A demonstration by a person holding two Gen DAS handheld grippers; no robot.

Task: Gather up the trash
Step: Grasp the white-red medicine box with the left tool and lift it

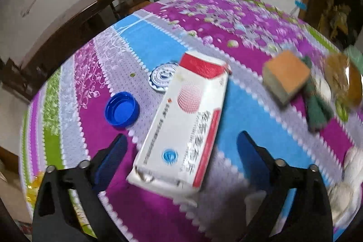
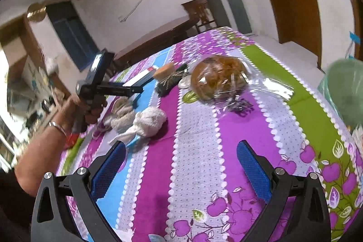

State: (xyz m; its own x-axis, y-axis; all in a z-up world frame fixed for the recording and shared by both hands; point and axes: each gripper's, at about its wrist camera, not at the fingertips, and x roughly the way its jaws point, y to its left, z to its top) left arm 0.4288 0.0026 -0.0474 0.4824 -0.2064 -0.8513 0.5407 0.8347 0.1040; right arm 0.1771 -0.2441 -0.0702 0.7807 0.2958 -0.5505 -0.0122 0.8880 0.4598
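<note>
On counter with patchwork cloth [image 1: 245, 22]: white-and-red box [image 1: 183, 124] lies flat between fingers of your left tool [image 1: 181, 146], jaws wide, pads not touching box. Box long axis runs away from tool, tilted slightly right; near end lies closest to you. Blue cap [image 1: 121, 110] just left of box, foil lid [image 1: 161, 77] beyond it. Sponge [image 1: 287, 76] to right, apart. Right tool [image 2: 180, 165] open, empty, over bare cloth; wrapped bun [image 2: 217, 77] and white rags [image 2: 147, 121] ahead. Left hand nearer box; likely close across its short width.
</note>
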